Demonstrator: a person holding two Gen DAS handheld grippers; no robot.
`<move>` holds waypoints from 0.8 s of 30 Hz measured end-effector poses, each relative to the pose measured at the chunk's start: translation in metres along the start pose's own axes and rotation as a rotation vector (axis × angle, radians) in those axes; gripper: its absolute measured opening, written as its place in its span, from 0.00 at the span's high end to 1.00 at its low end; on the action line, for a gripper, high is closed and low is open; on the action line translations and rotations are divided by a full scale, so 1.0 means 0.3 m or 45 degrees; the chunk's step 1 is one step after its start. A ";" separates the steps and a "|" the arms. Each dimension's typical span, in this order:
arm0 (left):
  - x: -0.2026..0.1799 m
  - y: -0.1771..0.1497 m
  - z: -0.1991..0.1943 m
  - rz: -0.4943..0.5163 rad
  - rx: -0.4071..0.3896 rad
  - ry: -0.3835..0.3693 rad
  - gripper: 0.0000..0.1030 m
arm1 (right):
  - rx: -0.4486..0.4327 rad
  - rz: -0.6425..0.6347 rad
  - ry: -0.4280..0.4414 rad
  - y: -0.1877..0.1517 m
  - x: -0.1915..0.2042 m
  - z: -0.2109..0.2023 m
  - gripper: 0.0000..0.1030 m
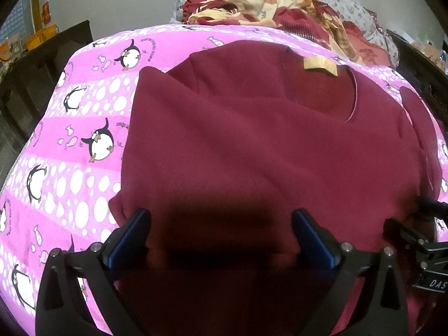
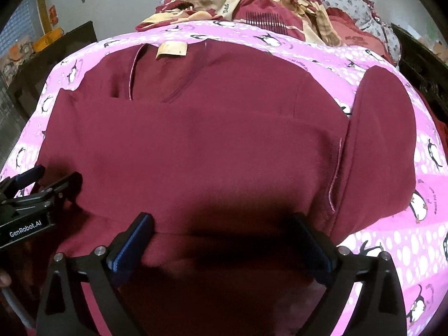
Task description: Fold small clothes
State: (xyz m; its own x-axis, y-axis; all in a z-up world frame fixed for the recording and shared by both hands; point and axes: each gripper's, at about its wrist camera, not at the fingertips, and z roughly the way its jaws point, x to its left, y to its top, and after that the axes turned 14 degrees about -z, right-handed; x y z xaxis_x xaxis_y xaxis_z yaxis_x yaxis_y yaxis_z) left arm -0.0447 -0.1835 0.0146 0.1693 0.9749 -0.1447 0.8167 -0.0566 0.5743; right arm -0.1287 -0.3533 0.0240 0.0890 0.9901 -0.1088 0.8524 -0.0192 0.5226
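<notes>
A maroon shirt (image 1: 252, 145) fills the frame's centre, spread on a pink penguin sheet (image 1: 84, 128) — both the left claw (image 1: 221, 221) and right claw (image 2: 224, 224) gape released over its near hem, a clothes pile (image 2: 252, 2) at top.

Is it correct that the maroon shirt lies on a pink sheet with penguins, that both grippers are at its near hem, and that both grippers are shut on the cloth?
Not quite. The maroon shirt does lie on the pink penguin sheet, with both grippers at its near hem. But the left gripper and the right gripper are open, jaws wide apart, as each wrist view shows.
</notes>
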 end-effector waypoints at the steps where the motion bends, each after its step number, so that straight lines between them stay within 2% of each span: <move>1: 0.001 0.000 0.000 -0.001 0.001 0.000 0.00 | 0.001 -0.001 0.001 0.001 0.000 0.000 0.02; 4: 0.000 0.003 0.003 -0.003 0.000 -0.005 0.00 | -0.003 0.014 0.002 0.009 -0.002 -0.017 0.02; 8: -0.007 0.005 -0.023 0.001 -0.027 0.015 0.00 | -0.093 0.081 0.023 0.036 -0.028 -0.078 0.02; 10: -0.016 0.014 -0.044 0.006 -0.050 0.027 0.00 | -0.070 0.097 0.021 0.049 -0.040 -0.064 0.02; 14: -0.026 0.040 -0.080 0.000 -0.086 0.007 0.00 | 0.059 0.076 0.027 0.056 -0.060 0.029 0.02; 17: -0.035 0.059 -0.090 0.003 -0.097 0.002 0.00 | 0.019 0.032 0.075 0.096 -0.078 -0.025 0.02; 21: -0.046 0.074 -0.084 0.002 -0.078 -0.005 0.00 | -0.092 0.111 0.058 0.181 -0.215 -0.123 0.02; 24: -0.046 0.074 -0.084 -0.013 -0.066 -0.017 0.00 | -0.137 0.225 -0.063 0.258 -0.403 -0.128 0.02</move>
State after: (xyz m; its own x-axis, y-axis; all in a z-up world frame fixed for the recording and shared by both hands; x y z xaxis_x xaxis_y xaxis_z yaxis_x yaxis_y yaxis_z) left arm -0.0428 -0.1929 0.0496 0.1691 0.9723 -0.1613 0.7889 -0.0354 0.6136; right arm -0.0932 -0.4690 0.1100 0.2594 0.9646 -0.0476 0.7618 -0.1741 0.6240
